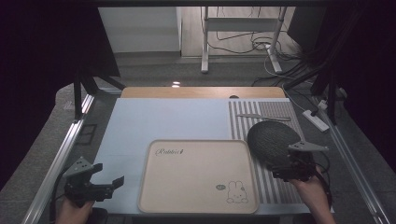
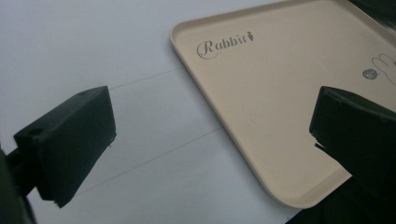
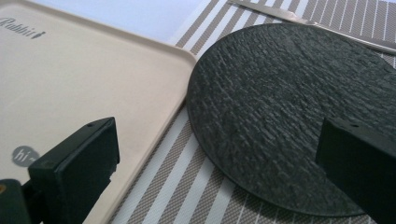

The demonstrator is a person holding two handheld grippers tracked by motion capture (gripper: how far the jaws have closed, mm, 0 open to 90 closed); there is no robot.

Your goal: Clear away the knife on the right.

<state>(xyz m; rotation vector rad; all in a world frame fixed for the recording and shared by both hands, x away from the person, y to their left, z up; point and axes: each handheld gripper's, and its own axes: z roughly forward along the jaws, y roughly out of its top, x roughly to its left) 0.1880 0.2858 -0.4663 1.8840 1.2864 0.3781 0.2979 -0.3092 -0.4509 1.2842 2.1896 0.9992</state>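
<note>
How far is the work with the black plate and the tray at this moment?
Nothing looks done yet: the beige tray is bare, and the black plate lies beside it on the striped mat. In hand: the right gripper, jaws open, reaches the plate's near edge. The left gripper waits open, left of the tray. Gripping and moving the plate probably remain.

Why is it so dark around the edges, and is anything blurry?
In the high view the room's sides fall into deep shadow, the table is dimly lit, and a small glare spot shines on its far wooden edge. In the left gripper view the tray looks sharp but the near black jaws look soft. In the right gripper view the dark plate shows crisp texture.
</note>
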